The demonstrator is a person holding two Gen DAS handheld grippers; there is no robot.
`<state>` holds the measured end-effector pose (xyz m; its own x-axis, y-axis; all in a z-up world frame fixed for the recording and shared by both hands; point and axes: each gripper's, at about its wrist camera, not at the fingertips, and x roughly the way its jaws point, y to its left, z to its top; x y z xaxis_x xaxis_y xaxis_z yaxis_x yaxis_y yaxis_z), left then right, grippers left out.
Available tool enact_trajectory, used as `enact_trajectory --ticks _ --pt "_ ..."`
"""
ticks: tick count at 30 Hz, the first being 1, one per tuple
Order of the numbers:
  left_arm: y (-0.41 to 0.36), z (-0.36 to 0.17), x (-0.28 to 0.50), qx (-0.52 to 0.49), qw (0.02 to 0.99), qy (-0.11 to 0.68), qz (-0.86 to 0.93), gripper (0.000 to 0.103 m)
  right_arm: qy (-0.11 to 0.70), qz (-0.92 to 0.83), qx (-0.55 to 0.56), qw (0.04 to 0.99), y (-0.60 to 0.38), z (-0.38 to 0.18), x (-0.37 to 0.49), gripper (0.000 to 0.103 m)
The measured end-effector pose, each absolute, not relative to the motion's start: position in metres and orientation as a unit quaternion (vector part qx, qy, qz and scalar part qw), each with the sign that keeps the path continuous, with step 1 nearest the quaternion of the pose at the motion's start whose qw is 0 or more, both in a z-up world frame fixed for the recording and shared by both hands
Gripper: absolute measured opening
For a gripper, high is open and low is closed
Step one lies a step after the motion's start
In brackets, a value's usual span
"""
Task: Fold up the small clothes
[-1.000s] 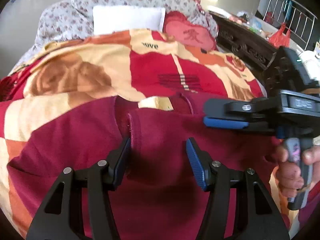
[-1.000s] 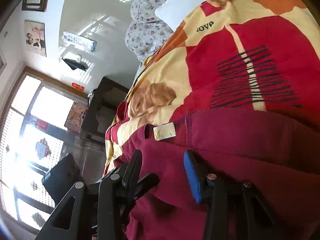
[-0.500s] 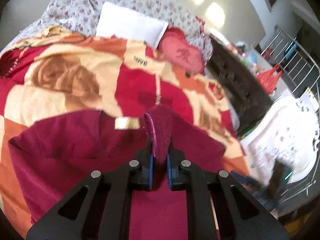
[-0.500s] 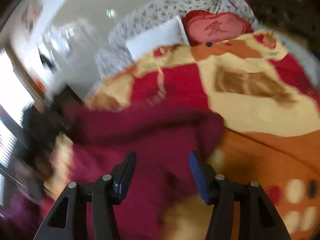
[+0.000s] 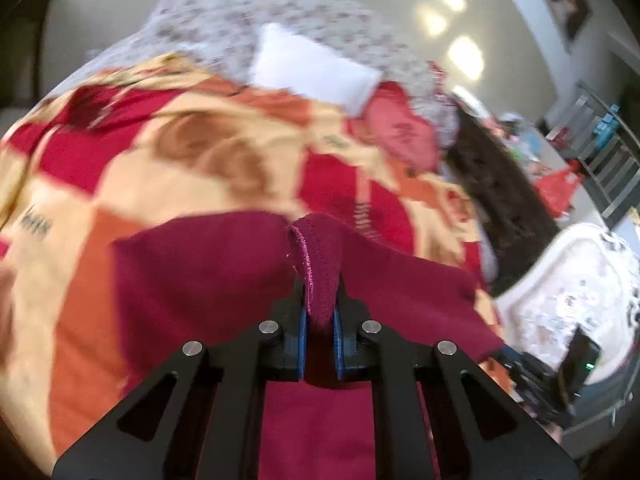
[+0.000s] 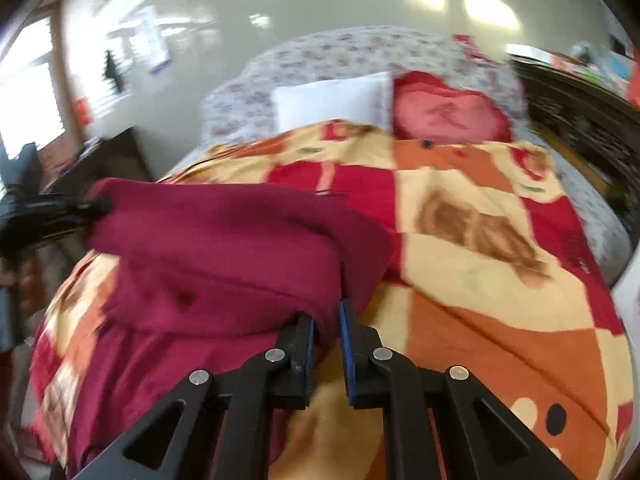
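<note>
A dark red garment [image 5: 208,272] lies on a bed blanket patterned in red, orange and cream [image 5: 168,152]. My left gripper [image 5: 319,320] is shut on a stitched edge of the garment, which sticks up between its blue pads. In the right wrist view the garment [image 6: 224,248] hangs lifted above the blanket [image 6: 480,240]. My right gripper [image 6: 326,332] is shut on its lower right corner. The left gripper [image 6: 52,216] shows at the far left holding the other end. The right gripper [image 5: 536,376] shows blurred at the lower right of the left wrist view.
A white pillow [image 6: 332,100] and a red cushion [image 6: 448,114] lie at the head of the bed against a floral cover [image 6: 320,56]. A dark carved wooden piece [image 5: 496,196] stands on the bed's right. A white patterned object [image 5: 576,292] is beside it.
Both grippers have closed on the garment; the right was open half a second ago. The garment has been lifted and stretched between them, and both views have swung across the bed.
</note>
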<state>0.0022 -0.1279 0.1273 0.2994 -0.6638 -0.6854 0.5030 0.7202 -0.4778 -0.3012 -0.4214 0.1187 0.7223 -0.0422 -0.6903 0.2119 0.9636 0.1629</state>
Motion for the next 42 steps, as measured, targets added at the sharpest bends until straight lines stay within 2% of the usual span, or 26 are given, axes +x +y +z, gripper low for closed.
enact_trajectory --ticks 4,7,9,10,11,13,16,18,19,20,23,27,30,33,38,42 --pt "-0.092 0.074 0.013 -0.106 0.799 0.514 -0.295 0.009 0.439 -0.035 0.122 0.890 -0.409 0.084 -0.295 0.011" --pt "-0.075 0.045 0.017 -0.132 0.777 0.545 -0.286 0.009 0.404 -0.024 0.193 0.894 -0.426 0.089 -0.303 0.013" --pt "-0.074 0.043 0.014 -0.126 0.780 0.541 -0.290 0.009 0.372 -0.041 0.219 0.901 -0.439 0.099 -0.303 0.024" --pt "-0.075 0.045 0.012 -0.121 0.783 0.536 -0.291 0.009 0.367 -0.057 0.220 0.902 -0.441 0.102 -0.299 0.047" --pt "-0.077 0.048 0.010 -0.115 0.787 0.531 -0.293 0.009 0.359 -0.074 0.219 0.904 -0.444 0.103 -0.292 0.063" --pt "-0.081 0.053 0.006 -0.101 0.795 0.519 -0.296 0.009 0.358 -0.081 0.229 0.902 -0.451 0.098 -0.269 0.068" --pt "-0.081 0.055 0.007 -0.097 0.798 0.514 -0.299 0.009 0.406 -0.073 0.267 0.871 -0.464 0.069 -0.223 0.068" --pt "-0.082 0.056 0.010 -0.101 0.796 0.516 -0.300 0.009 0.433 -0.075 0.261 0.859 -0.466 0.055 -0.206 0.041" --pt "-0.083 0.056 0.012 -0.102 0.794 0.517 -0.303 0.009 0.440 -0.089 0.233 0.862 -0.463 0.055 -0.202 0.031" --pt "-0.083 0.055 0.012 -0.100 0.793 0.517 -0.305 0.009 0.437 -0.098 0.199 0.872 -0.458 0.059 -0.200 0.029" --pt "-0.089 0.045 0.014 -0.078 0.791 0.528 -0.298 0.009 0.444 -0.119 0.151 0.875 -0.453 0.058 -0.196 0.029" --pt "-0.088 0.034 0.011 -0.073 0.789 0.539 -0.286 0.011 0.420 -0.109 0.217 0.874 -0.465 0.069 -0.216 0.029" --pt "-0.084 0.036 0.009 -0.076 0.792 0.535 -0.286 0.014 0.413 -0.081 0.225 0.879 -0.455 0.080 -0.236 0.031" --pt "-0.082 0.038 0.006 -0.067 0.797 0.533 -0.277 0.017 0.434 -0.076 0.189 0.878 -0.431 0.080 -0.250 0.031" --pt "-0.081 0.044 -0.004 -0.054 0.808 0.524 -0.265 0.017 0.487 -0.120 0.139 0.854 -0.408 0.045 -0.261 0.031" --pt "-0.077 0.058 -0.012 -0.035 0.820 0.510 -0.257 0.017 0.483 -0.118 0.161 0.853 -0.412 0.045 -0.274 0.031"
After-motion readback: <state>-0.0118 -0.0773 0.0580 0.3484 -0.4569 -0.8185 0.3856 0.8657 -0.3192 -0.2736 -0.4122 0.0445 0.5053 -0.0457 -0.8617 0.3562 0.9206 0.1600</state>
